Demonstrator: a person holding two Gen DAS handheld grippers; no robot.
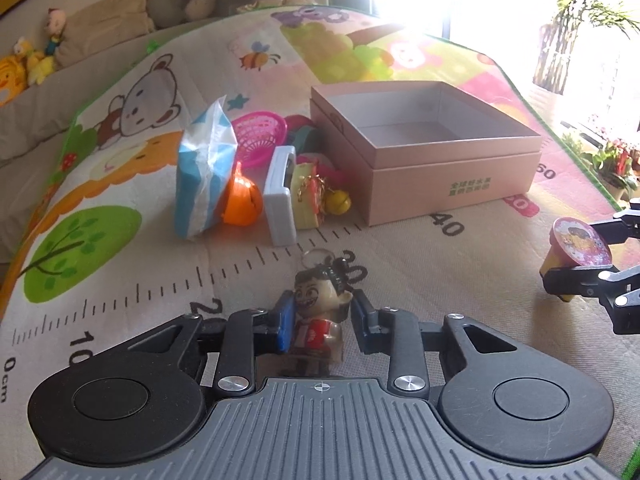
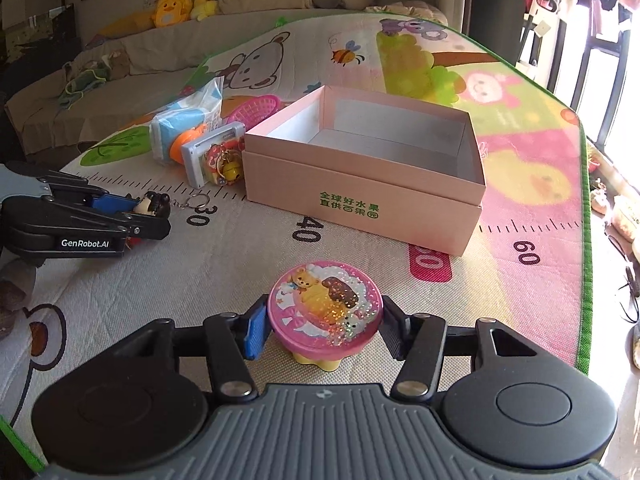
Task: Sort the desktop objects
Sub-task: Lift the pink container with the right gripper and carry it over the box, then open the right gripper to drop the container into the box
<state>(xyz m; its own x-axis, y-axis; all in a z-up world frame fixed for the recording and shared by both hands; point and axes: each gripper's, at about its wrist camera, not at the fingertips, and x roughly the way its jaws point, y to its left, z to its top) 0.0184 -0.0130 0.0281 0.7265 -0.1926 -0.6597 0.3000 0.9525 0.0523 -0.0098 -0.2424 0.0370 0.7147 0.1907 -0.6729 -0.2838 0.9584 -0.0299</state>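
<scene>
My left gripper (image 1: 320, 320) has its fingers around a small figure keychain (image 1: 318, 316) that stands on the play mat; the left pad touches it, the right pad is just beside it. My right gripper (image 2: 322, 322) is shut on a round pink-lidded toy tin (image 2: 326, 312) with a yellow base. An open, empty pink box (image 1: 424, 152) sits ahead on the mat and shows in the right wrist view (image 2: 360, 184). The left gripper also shows in the right wrist view (image 2: 156, 216), the right one in the left wrist view (image 1: 580, 248).
A pile left of the box holds a blue-white tissue pack (image 1: 206, 172), an orange toy (image 1: 242, 200), a pink basket (image 1: 260, 136), a grey-white case (image 1: 280, 196) and a yellow bell charm (image 1: 338, 200). Plush toys (image 2: 180, 4) and pillows line the back.
</scene>
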